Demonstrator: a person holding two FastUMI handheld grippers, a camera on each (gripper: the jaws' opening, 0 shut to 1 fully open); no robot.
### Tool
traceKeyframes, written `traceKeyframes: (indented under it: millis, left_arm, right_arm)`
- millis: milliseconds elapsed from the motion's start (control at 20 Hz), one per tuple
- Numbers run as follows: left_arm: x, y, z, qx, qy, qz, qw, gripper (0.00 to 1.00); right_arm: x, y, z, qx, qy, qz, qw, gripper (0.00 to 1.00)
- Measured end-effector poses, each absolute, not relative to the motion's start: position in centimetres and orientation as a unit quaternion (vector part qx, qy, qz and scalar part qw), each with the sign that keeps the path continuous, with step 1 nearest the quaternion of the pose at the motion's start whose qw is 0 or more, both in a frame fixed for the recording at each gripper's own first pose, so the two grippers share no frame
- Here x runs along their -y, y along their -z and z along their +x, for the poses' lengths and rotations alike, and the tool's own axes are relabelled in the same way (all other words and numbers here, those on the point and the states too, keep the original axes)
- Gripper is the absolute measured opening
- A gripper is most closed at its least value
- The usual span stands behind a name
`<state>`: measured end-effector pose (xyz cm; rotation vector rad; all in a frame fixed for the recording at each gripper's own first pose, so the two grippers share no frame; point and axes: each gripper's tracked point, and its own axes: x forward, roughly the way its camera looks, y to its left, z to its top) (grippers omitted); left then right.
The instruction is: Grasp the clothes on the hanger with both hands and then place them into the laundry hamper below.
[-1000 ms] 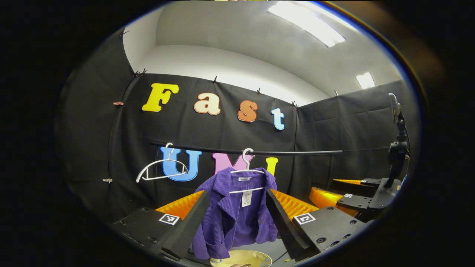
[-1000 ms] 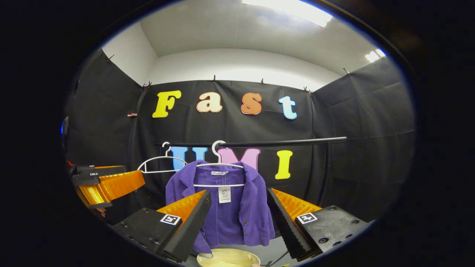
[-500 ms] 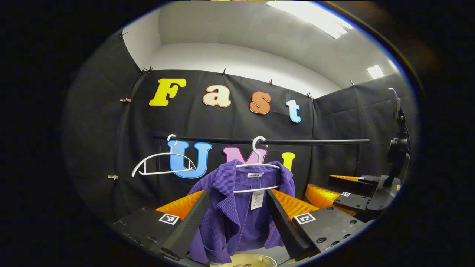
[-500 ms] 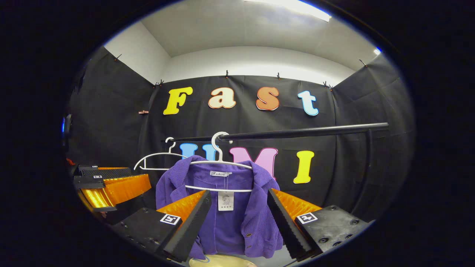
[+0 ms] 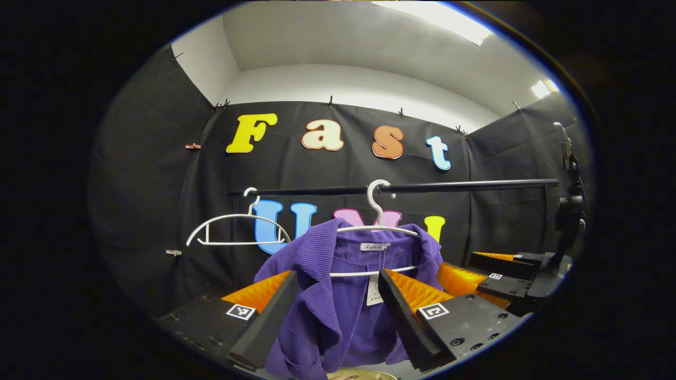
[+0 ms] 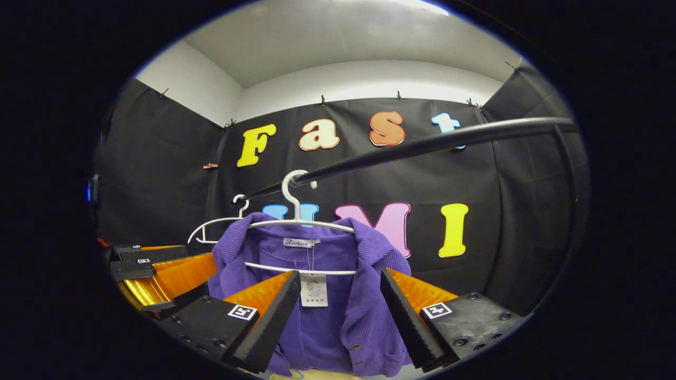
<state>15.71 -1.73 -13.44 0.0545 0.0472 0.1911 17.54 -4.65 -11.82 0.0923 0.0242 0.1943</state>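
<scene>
Purple jacket (image 5: 338,295) on white hanger (image 5: 376,221), hung from black rail (image 5: 449,186); left gripper (image 5: 338,295) and right gripper (image 6: 340,298) spread wide before it, not touching; empty hanger (image 5: 232,232) alongside; hamper rim (image 5: 364,376) below

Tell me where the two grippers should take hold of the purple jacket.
Probably grip the purple jacket at its two shoulders, one hand-held gripper each, coming from the front. It hangs open-fronted on the white hanger, so the shoulder folds give each open jaw an edge to pinch.
</scene>
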Motion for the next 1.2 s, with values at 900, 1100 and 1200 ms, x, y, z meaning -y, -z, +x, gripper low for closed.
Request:
traceKeyframes:
  millis: [900,1100,1200]
  left_arm:
    - [-3.5,22.6,23.4,-0.059,-0.226,-0.001,0.972,0.9]
    - [-4.6,22.7,24.7,-0.046,-0.246,-0.001,0.968,0.94]
    - [-4.7,23.0,25.6,-0.046,-0.242,-0.007,0.969,0.93]
  right_arm:
    - [2.9,20.5,26.1,-0.077,-0.155,0.064,0.983,0.98]
    - [2.4,20.9,27.5,-0.073,-0.161,0.075,0.981,0.98]
    - [2.6,21.1,28.0,-0.074,-0.161,0.087,0.98,0.98]
